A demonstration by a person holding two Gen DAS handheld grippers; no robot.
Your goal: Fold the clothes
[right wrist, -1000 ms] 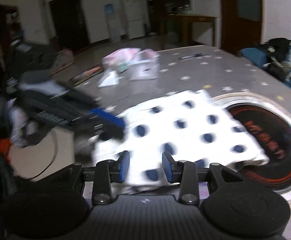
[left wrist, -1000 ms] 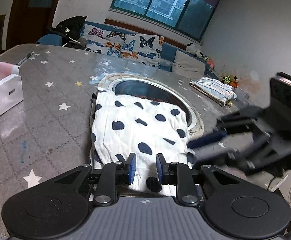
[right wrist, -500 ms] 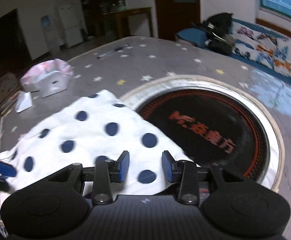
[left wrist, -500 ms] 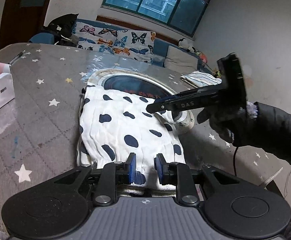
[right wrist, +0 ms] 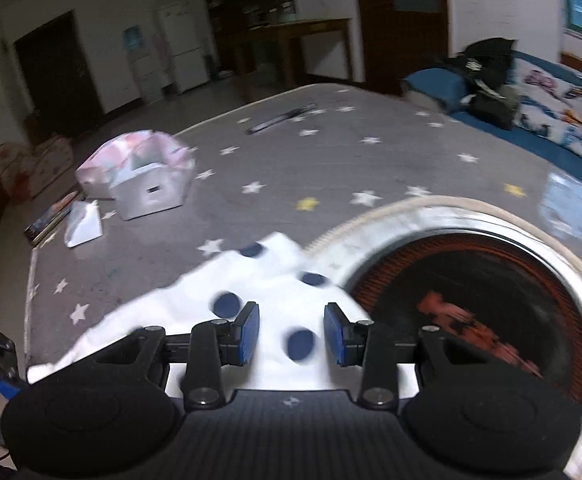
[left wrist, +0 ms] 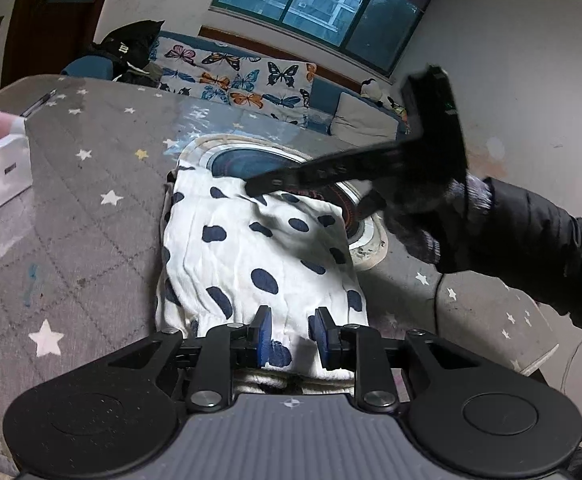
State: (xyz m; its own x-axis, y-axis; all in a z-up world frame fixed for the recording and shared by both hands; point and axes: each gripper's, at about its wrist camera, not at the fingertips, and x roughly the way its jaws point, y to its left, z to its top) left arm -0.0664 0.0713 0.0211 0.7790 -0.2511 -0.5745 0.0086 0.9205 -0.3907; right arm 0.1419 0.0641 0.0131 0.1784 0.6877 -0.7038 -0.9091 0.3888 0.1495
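cloth first, from the left wrist view: the white garment with dark blue dots (left wrist: 259, 256) lies lengthwise on the grey star-print table (left wrist: 91, 208), its far end overlapping the round inset burner (left wrist: 247, 160). it looks soft, light and quilted, already wrinkled, so it should drape and slide rather than keep a shape; a hem or corner is the likely place to pinch, taking both layers. the left gripper (left wrist: 289, 334) sits low at the near hem, blue pads parted narrowly with cloth between them but not visibly clamped. the right gripper (left wrist: 259, 189) reaches in from the right, held by a gloved hand (left wrist: 431, 216) in a dark sleeve, its tip at the far edge of the cloth, angled down and leftward; whether it touches cannot be told.

right wrist view, somewhat blurred: the right gripper's pads stand moderately wide over the garment's (right wrist: 251, 292) far corner, nothing gripped. the burner (right wrist: 471, 300) lies just to the right. a tissue box (right wrist: 147, 184) and a pen (right wrist: 281, 118) sit well apart, farther along the table (right wrist: 331, 160).
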